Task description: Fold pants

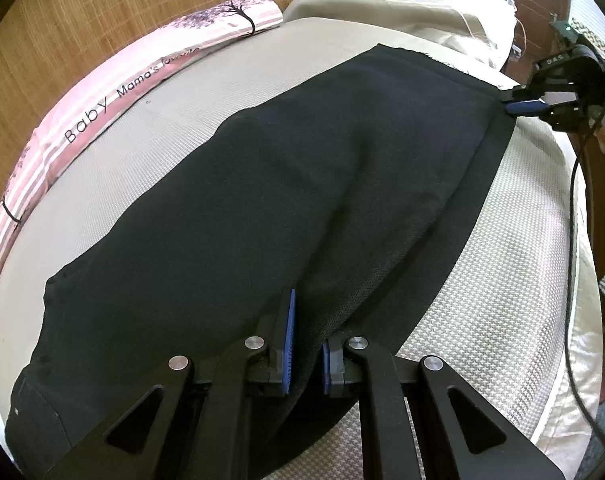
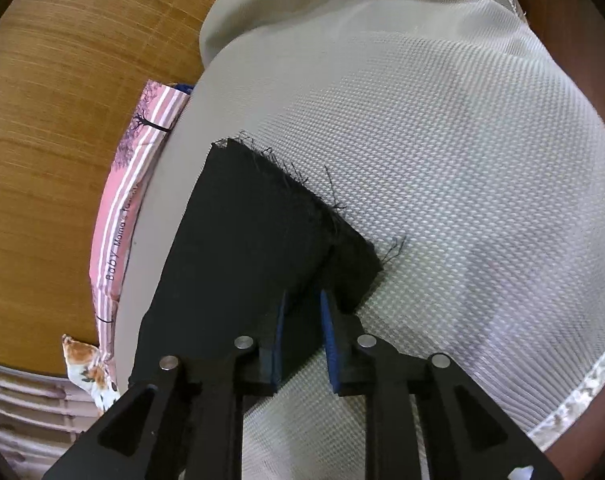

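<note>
Black pants (image 1: 262, 200) lie flat along the beige mesh mattress cover (image 1: 482, 320), waistband near me, frayed hem (image 2: 302, 196) at the far end. My left gripper (image 1: 304, 344) is clenched on a ridge of pants fabric near the waist. My right gripper (image 2: 302, 336) sits at the hem corner (2 pads slightly apart, fabric between them, not pinched). Pink striped bumper (image 1: 102, 100) runs beside the mattress.

The pants (image 1: 262, 200) are matt black woven cloth, with loose frayed threads at the leg hem (image 2: 302, 188). The mattress cover (image 2: 442, 160) is beige cloth with a fine raised dimple texture. The gripper fingers (image 1: 382, 392) are matt black plastic with ribbed blue pads (image 1: 289, 344) and bright metal pins (image 1: 357, 343). The wall panel (image 2: 62, 120) has a woven, wood-toned grain.
</note>
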Available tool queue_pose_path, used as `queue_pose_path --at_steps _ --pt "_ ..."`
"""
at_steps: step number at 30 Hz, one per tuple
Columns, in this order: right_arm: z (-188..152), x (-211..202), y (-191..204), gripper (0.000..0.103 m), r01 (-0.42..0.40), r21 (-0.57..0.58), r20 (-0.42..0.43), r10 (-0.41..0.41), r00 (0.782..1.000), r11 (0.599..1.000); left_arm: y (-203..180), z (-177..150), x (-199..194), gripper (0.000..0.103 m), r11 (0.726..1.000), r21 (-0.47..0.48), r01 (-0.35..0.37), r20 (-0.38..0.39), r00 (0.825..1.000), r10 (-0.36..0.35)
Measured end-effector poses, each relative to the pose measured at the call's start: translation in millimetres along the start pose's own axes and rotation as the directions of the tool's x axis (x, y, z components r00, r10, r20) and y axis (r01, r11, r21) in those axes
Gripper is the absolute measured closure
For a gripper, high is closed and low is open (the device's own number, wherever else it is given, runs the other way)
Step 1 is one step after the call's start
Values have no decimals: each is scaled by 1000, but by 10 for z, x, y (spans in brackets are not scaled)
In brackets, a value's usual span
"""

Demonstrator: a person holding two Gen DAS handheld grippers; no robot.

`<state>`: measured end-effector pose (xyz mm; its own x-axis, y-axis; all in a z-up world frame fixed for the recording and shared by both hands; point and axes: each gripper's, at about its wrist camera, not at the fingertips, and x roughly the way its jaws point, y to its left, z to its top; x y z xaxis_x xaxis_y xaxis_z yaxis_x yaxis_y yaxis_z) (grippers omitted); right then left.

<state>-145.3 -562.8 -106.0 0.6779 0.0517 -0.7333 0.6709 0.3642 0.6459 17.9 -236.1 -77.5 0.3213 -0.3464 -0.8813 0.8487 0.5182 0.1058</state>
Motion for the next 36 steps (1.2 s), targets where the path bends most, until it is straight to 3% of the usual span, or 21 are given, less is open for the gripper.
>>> queue_pose_path --at_steps 10,13,22,28,36 --pt "255 127 -57 87 -61 55 49 59 997 997 -12 0 16 92 1000 -9 -2 -4 1000 2" --pt "271 108 -11 97 -62 38 52 60 997 997 -10 1 14 92 1000 -7 -3 -5 1000 3" --pt "126 -327 204 100 37 -109 142 -21 990 993 -46 -10 -112 92 999 26 21 34 999 -22" --pt "38 -158 -22 100 109 -85 119 -99 988 990 -148 -70 -33 92 996 88 11 13 1000 -12" --pt "33 -101 -29 98 139 -100 110 -128 986 985 -138 -76 -12 91 996 82 29 4 1000 -29"
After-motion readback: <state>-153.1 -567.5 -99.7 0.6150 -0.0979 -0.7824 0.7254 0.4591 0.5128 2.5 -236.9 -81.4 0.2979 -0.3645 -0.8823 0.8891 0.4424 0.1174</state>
